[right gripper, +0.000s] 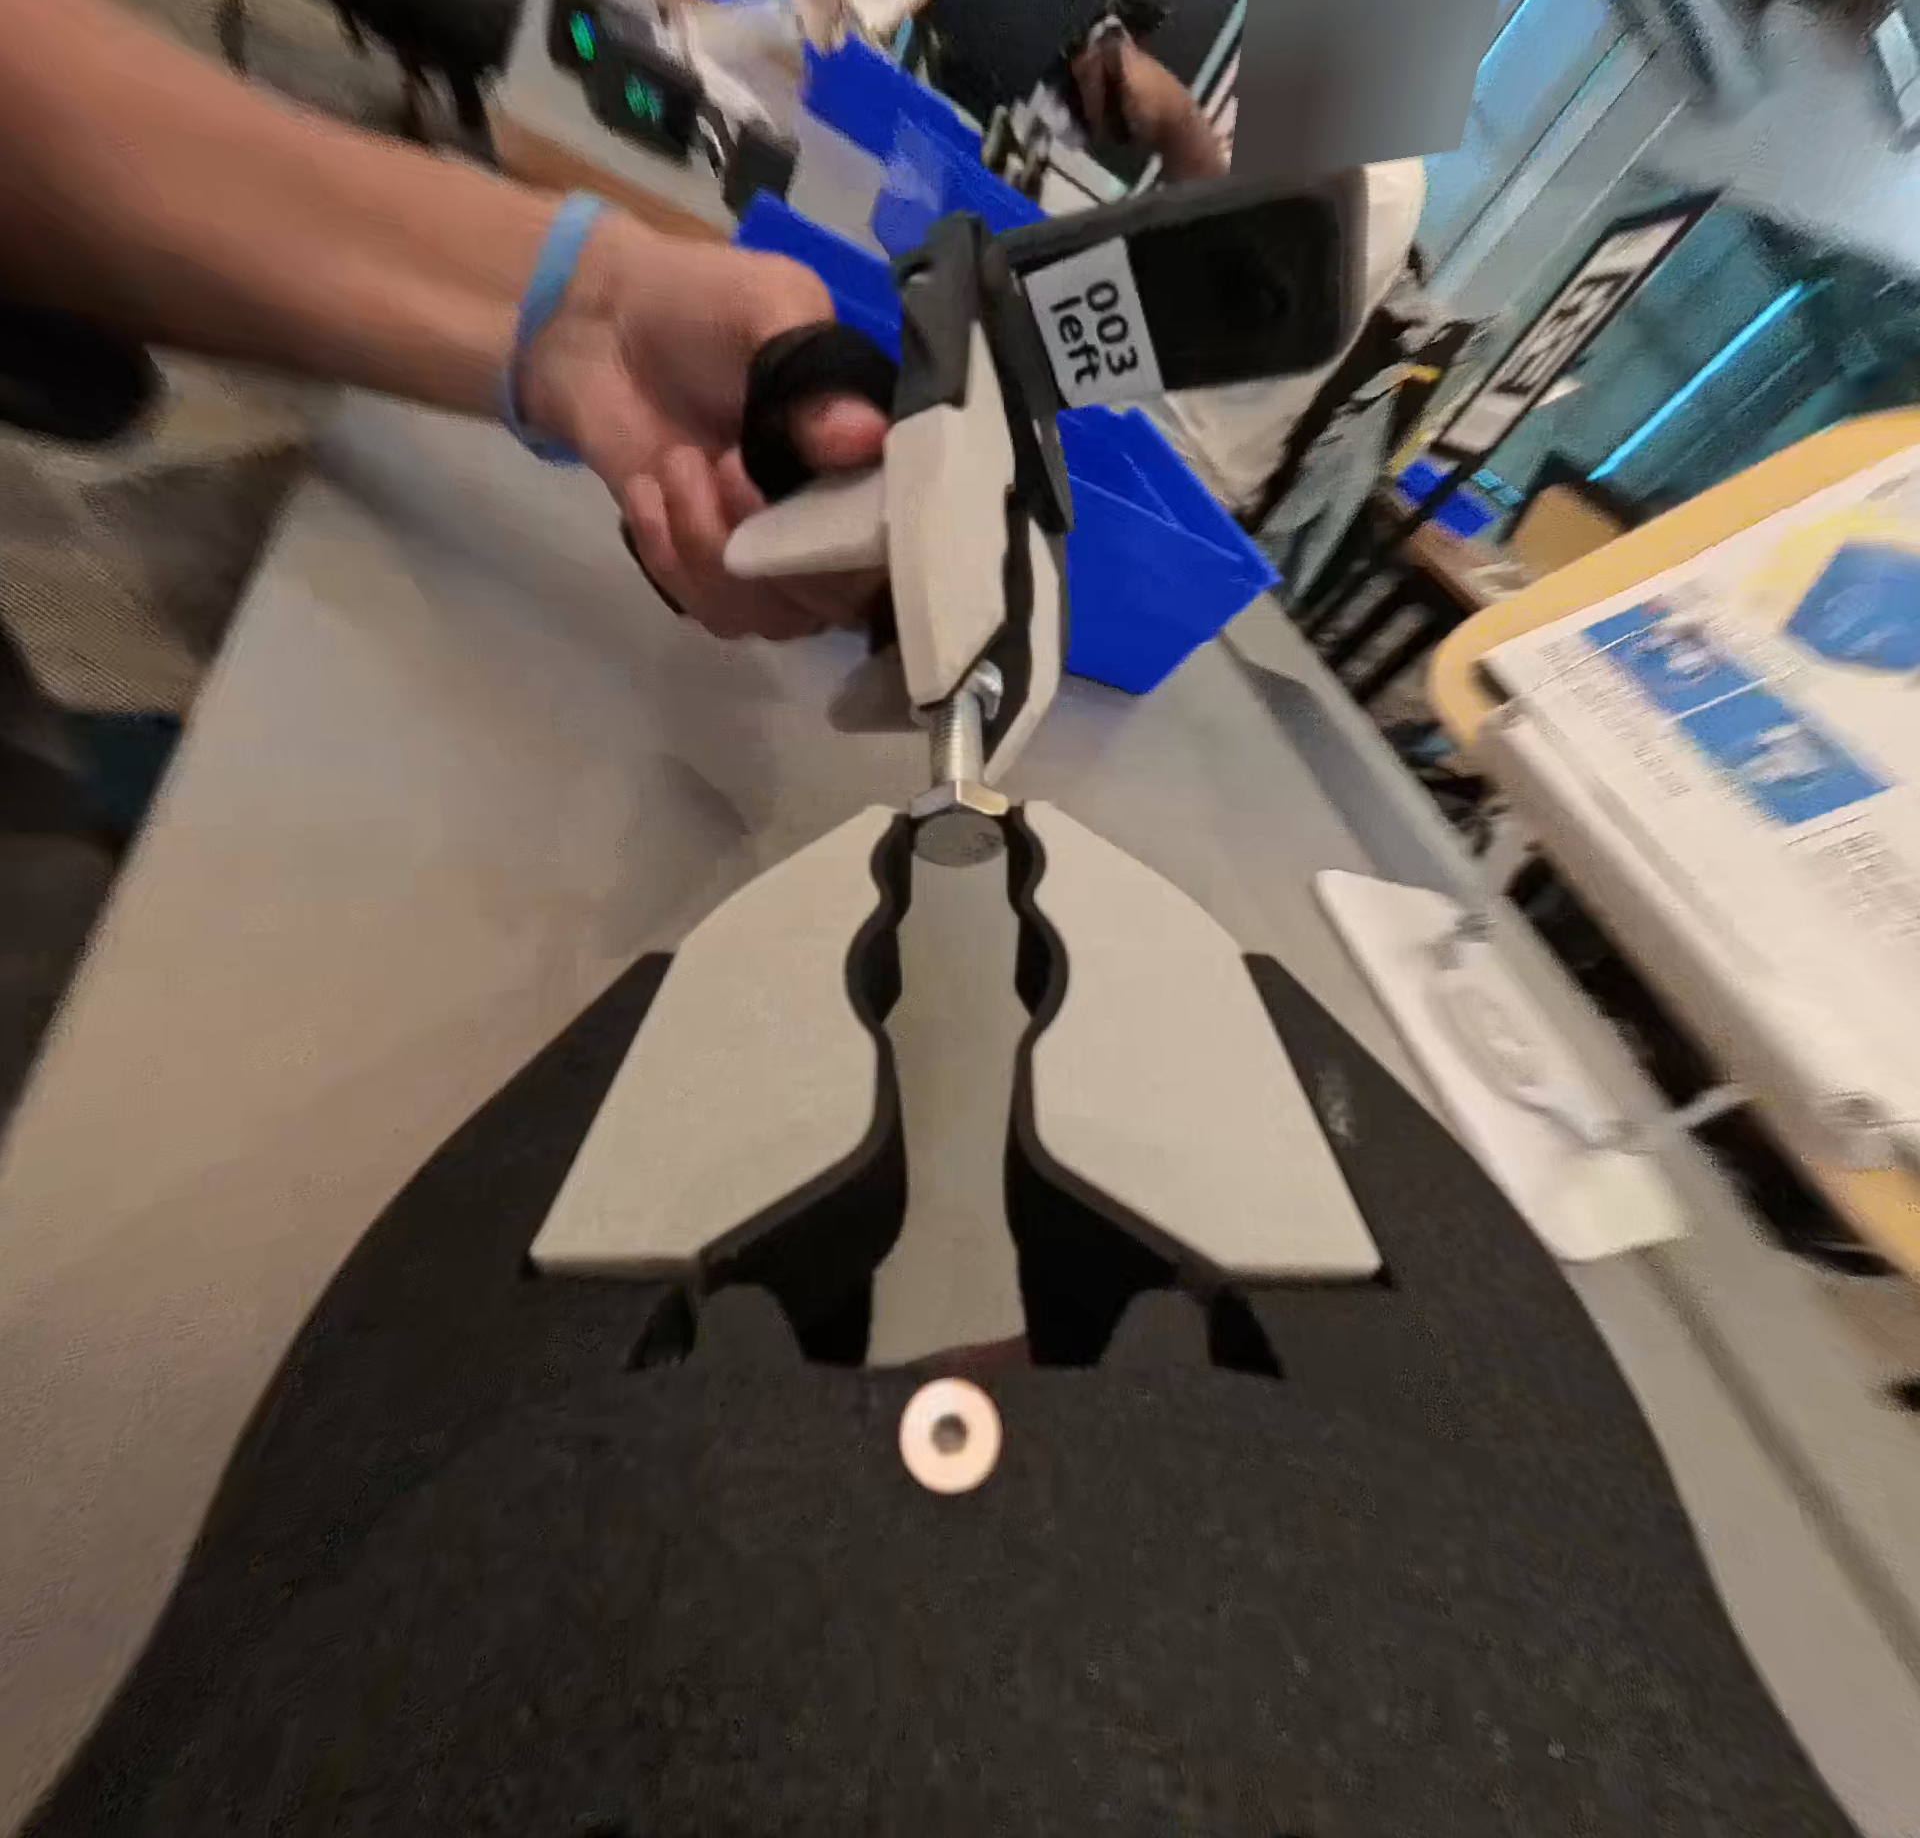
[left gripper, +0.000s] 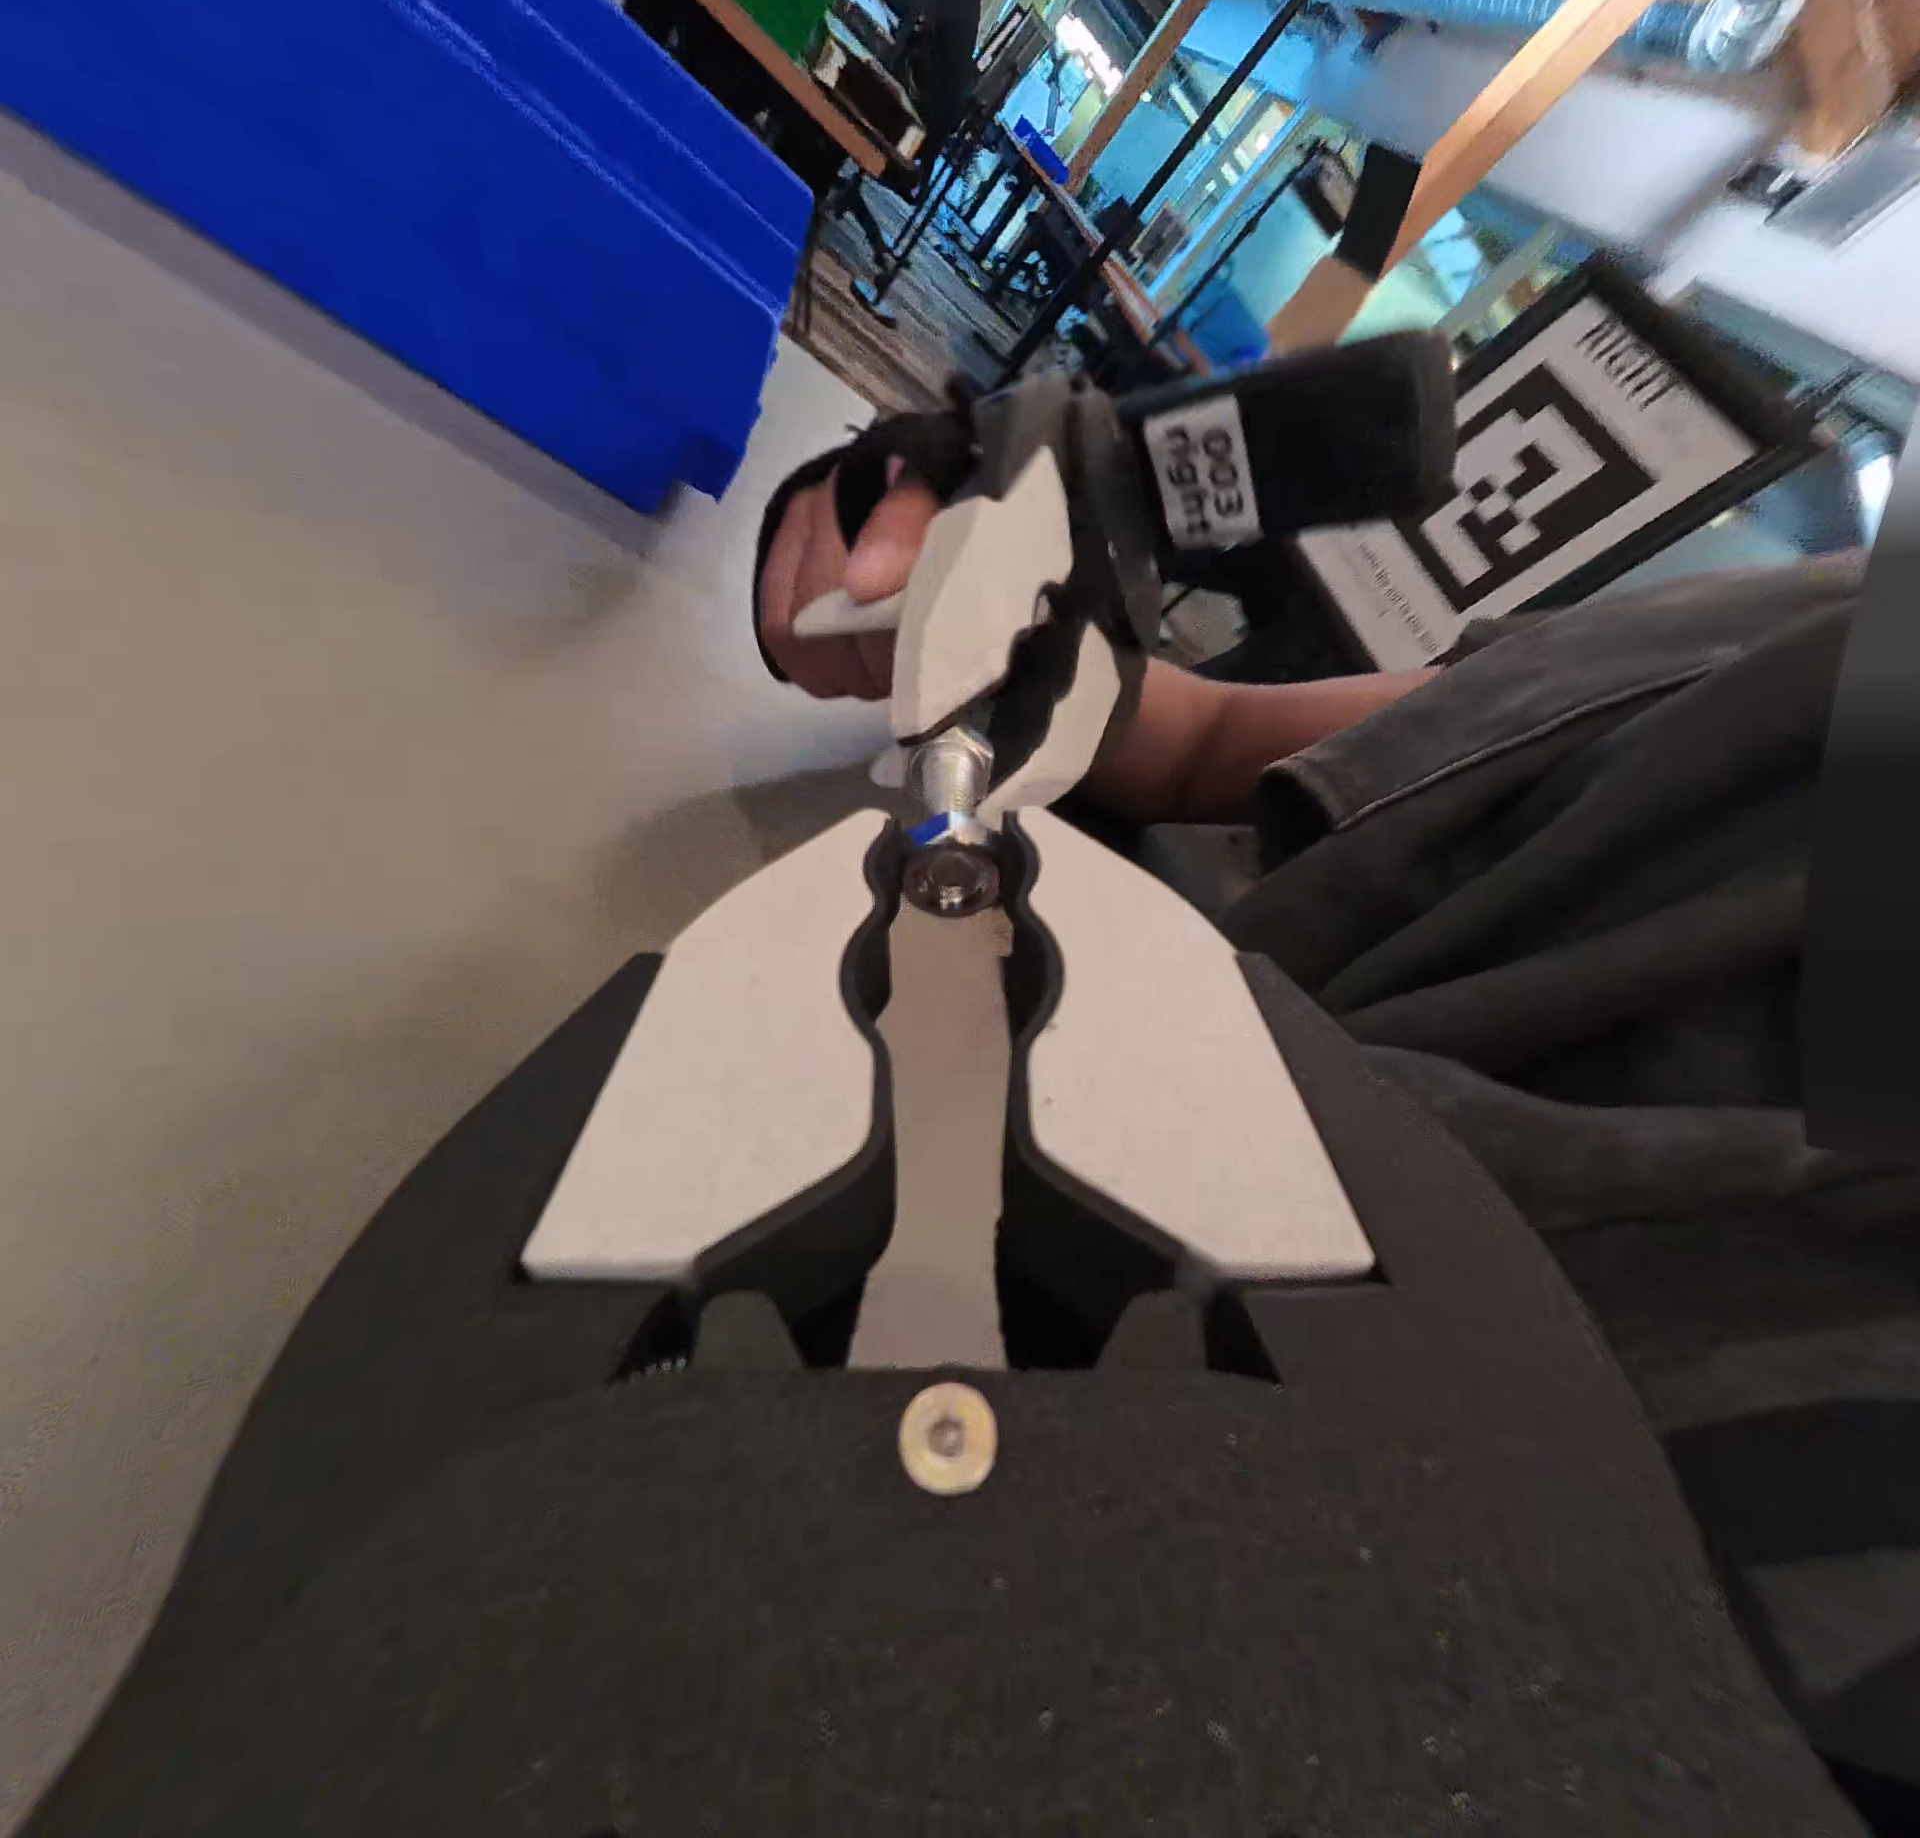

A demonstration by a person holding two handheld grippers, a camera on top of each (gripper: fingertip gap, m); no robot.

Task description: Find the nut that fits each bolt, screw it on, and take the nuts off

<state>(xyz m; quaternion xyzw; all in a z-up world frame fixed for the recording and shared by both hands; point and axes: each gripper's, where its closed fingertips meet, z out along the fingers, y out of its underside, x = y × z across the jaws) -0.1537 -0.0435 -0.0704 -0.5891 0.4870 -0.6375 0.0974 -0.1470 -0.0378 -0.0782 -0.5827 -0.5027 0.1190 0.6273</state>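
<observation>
A silver bolt (right gripper: pixel 961 744) spans the gap between my two grippers, above the pale table. My right gripper (right gripper: pixel 956 832) is shut on its hex head (right gripper: pixel 954 838). It also shows in the left wrist view (left gripper: pixel 961 760), coming from above. My left gripper (left gripper: pixel 948 858) is shut on a silver nut with a blue mark (left gripper: pixel 940 832) at the other end of the threaded shaft (left gripper: pixel 943 770). In the right wrist view the left gripper (right gripper: pixel 982 708) holds that nut (right gripper: pixel 987 689) on the shaft. How far the nut is threaded on I cannot tell.
Blue plastic bins (left gripper: pixel 416 178) stand on the table behind the grippers and also show in the right wrist view (right gripper: pixel 1143 541). A flat white packet (right gripper: pixel 1486 1050) and a printed box (right gripper: pixel 1714 749) lie to the right. A dark sleeve (left gripper: pixel 1558 801) is close by.
</observation>
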